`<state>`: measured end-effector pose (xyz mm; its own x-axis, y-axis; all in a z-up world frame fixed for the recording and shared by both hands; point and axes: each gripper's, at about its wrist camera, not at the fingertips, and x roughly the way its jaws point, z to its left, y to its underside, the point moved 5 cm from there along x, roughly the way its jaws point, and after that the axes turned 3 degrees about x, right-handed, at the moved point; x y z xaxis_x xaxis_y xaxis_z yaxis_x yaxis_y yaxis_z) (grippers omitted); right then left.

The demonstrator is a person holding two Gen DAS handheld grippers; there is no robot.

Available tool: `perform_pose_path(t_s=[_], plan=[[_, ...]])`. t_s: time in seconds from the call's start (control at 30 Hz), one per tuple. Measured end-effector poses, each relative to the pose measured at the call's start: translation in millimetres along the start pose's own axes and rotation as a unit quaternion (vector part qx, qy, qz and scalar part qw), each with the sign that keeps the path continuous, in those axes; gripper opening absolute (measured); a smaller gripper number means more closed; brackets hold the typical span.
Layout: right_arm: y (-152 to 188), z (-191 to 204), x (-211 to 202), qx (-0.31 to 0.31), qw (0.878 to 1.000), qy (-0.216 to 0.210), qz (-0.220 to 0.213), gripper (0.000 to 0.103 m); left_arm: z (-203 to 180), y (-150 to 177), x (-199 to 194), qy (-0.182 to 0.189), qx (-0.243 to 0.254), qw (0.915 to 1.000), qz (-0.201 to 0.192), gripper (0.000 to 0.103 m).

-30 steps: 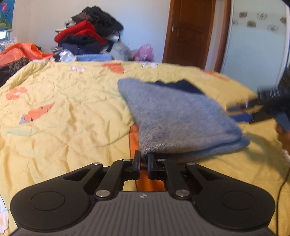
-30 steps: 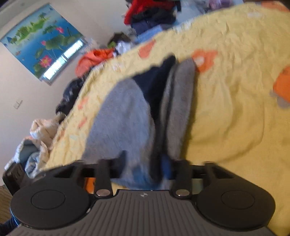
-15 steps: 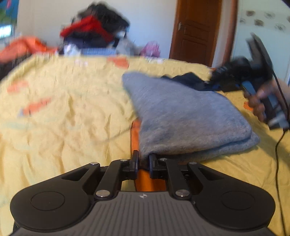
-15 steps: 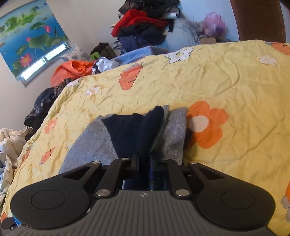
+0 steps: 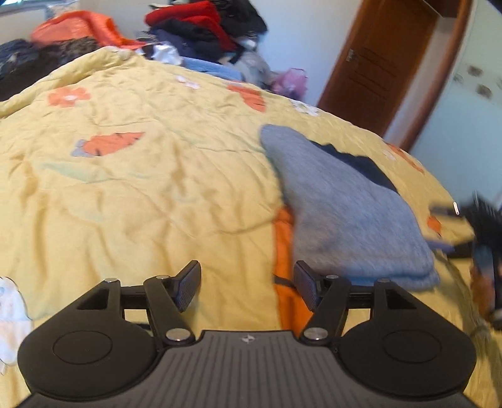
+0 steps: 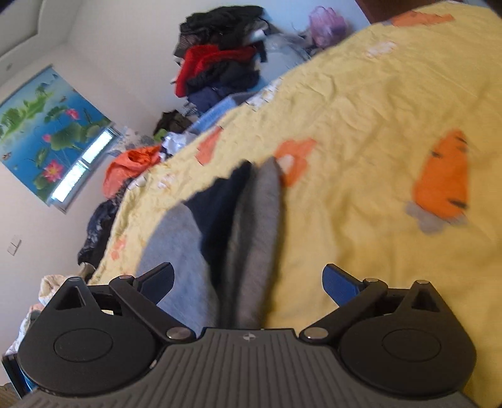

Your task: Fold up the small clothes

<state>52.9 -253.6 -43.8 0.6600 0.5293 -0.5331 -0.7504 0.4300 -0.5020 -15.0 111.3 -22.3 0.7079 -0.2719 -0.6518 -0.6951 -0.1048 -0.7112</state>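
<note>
A folded grey knit garment with a dark navy part showing at its far edge lies on the yellow bedspread. My left gripper sits just left of the garment's near corner; its jaws are opening and nothing is between them. From the right wrist view the same grey garment and its navy layer lie in front of my right gripper, whose jaws are opening wide over the garment's near end without pressing it. The right gripper shows blurred at the left view's right edge.
A tall heap of red, black and navy clothes is piled beyond the bed's far side, with orange fabric beside it. A brown door stands at the far right. A flower-print blind covers the window.
Both grippers have let go of the garment and opened. The left one has drawn back to the left of its corner; the right one has pulled back from the navy edge and rolled.
</note>
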Motion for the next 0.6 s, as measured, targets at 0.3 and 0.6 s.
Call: perform_pose_path(t_s=[0.3,0.6], plan=[[31,30,16,-0.007,0.996,-0.075,0.054,0.102,-10,-27,49,0.025,-0.025,0.9991,0.023,0.065],[47,45,18,-0.022,0.993,-0.098,0.06,0.103,-24,-34,65,0.027,0.004,0.9994,0.019,0.065]])
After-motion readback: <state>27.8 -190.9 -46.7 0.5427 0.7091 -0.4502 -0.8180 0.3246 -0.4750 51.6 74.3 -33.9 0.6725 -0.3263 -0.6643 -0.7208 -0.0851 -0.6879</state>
